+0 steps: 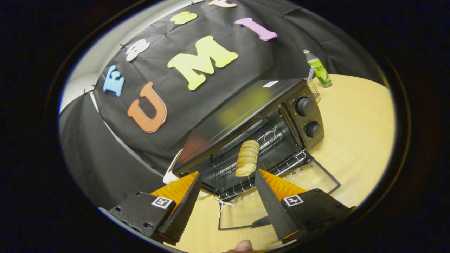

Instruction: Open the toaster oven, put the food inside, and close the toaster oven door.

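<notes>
The food [247,158], a pale ridged bread-like piece, lies on the wire rack [267,165] of the toaster oven [253,116], at the centre of the frame, just ahead of the gripper [228,175] and a little toward its right finger; its long axis runs up and away from the fingertips, into the oven cavity; whether it rests fully on the rack or partly over the front edge I cannot tell. The fingers stand wide apart, clamped on nothing, the food lying beyond the gap between them and touching neither. The glass door [281,200] is dropped open and lies flat on the wooden table [355,119], under and between the fingers, its handle edge nearest the camera; closing it, I judge, calls for getting beneath that near edge and swinging it up toward the oven front. Two knobs [308,117] sit on the oven's right panel; a green bottle [318,68] stands well beyond, upper right of the frame.
</notes>
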Tool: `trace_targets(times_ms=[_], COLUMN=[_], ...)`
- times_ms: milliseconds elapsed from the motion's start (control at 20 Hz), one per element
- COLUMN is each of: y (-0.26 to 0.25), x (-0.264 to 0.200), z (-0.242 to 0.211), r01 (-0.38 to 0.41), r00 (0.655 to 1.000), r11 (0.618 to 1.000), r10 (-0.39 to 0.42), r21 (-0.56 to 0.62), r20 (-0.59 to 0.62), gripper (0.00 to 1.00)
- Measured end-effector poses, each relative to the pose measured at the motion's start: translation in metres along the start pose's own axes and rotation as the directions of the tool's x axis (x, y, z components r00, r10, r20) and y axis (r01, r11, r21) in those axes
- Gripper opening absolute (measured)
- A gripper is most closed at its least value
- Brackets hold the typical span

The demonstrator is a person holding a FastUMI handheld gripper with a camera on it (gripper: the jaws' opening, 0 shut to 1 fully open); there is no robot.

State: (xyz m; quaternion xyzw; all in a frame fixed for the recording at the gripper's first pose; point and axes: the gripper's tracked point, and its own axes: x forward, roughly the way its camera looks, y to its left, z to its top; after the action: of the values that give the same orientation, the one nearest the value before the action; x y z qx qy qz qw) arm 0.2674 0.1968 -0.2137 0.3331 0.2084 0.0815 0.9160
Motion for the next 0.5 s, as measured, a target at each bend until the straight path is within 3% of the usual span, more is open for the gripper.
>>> trace_targets(times_ms=[350, 500], y=[0.0, -0.032], x=[-0.081, -0.1], z=[-0.012, -0.029], r01=[-0.083, -0.049], r00=[0.992, 0.984], r11=[0.972, 0.949], r10=[0.061, -0.007], r21=[-0.219, -0.311], r20=[-0.107, -0.179], gripper=[0.99, 1.0])
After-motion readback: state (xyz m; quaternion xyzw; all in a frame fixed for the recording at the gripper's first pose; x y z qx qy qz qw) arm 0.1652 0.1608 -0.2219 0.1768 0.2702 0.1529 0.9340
